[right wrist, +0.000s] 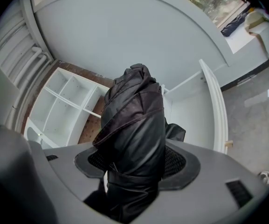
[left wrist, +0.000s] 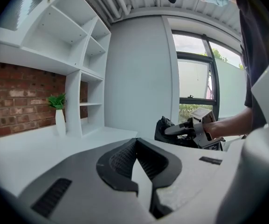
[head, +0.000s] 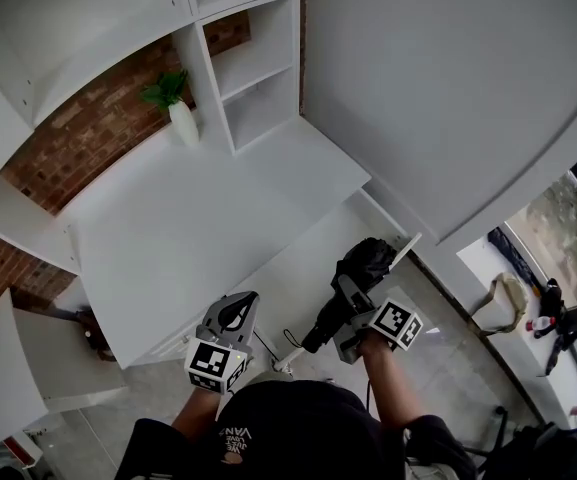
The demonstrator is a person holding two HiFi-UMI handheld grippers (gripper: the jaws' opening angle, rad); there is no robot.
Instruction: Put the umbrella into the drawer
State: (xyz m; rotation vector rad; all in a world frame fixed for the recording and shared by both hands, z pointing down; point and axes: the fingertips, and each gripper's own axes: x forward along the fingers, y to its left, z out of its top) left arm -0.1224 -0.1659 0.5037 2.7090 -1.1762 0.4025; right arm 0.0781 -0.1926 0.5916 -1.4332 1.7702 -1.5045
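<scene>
While the umbrella is still in my grip and off the furniture, the main step of the task is unfinished. My right gripper is clamped around the folded black bundle, about midway along its length, with the fabric bulging past both jaws. It hangs in the air just in front of the white surface, over what I take to be the drawer, which looks already pulled out below the surface edge. If that's right, opening is done, and what remains is lowering, letting go and closing.

In the head view the umbrella's long axis runs diagonally. The dark handle end points back toward me at lower left, and the gathered canopy end points away, up and right toward the wall. In the right gripper view the canopy end points straight ahead, toward the white compartment.

My left gripper has its jaws pressed together on nothing and hovers near the surface's front edge.
</scene>
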